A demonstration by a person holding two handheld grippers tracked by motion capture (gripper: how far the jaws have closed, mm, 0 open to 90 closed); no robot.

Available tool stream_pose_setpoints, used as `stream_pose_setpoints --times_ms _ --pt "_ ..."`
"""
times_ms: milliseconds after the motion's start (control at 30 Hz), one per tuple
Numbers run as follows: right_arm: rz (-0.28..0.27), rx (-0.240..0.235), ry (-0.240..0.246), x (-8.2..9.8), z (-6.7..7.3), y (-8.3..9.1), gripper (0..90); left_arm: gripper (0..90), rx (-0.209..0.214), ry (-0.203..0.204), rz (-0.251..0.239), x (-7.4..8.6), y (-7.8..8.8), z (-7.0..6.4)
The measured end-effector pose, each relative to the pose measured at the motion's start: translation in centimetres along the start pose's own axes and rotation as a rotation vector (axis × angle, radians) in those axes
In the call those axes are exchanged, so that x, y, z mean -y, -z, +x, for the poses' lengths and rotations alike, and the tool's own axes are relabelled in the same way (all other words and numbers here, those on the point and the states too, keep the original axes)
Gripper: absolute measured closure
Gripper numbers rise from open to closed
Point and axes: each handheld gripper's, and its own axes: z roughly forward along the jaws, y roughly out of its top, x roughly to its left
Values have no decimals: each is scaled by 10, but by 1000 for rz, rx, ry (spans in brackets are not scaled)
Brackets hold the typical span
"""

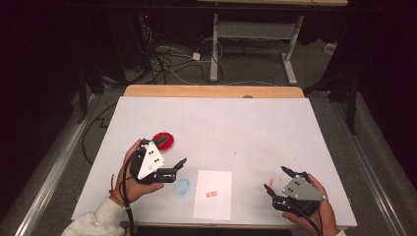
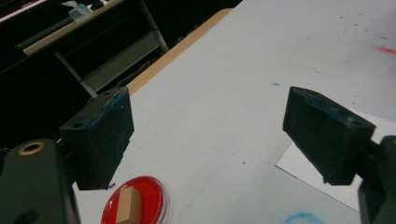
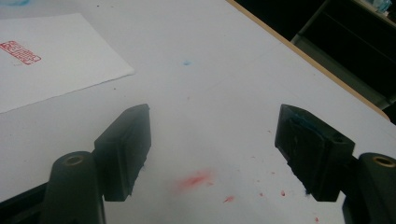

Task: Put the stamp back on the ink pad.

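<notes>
Seemingly the wooden stamp block [image 2: 129,206] in the round red ink pad [image 2: 154,198] is sought by the left gripper [image 2: 205,135], fingers spread and empty, and must next be straddled and pinched, while the right gripper [image 3: 219,151] is held idle, fingers likewise spread, beside the stamped white paper sheet [image 1: 213,193].

Left gripper [image 1: 179,166]: black body, grey three-cornered plate on top, dark screws set in it, black cable trailed rearward. Right gripper [image 1: 278,179]: same build. Blocky black jaws, teal smears on pads [image 2: 105,135]. White sleeve [image 1: 96,221] worn.
</notes>
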Motion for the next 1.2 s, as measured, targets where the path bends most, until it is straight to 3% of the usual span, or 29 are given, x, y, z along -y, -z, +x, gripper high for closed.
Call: stream_pose_setpoints --times_ms 433,767,1200 --pt "-1 8 1 0 0 0 275 161 -14 -34 18 15 11 -10" --pt "-4 9 -2 0 0 0 275 161 -21 -49 60 32 17 -14" --pt "0 13 -10 0 0 -1 274 161 -20 -41 120 58 23 -13"
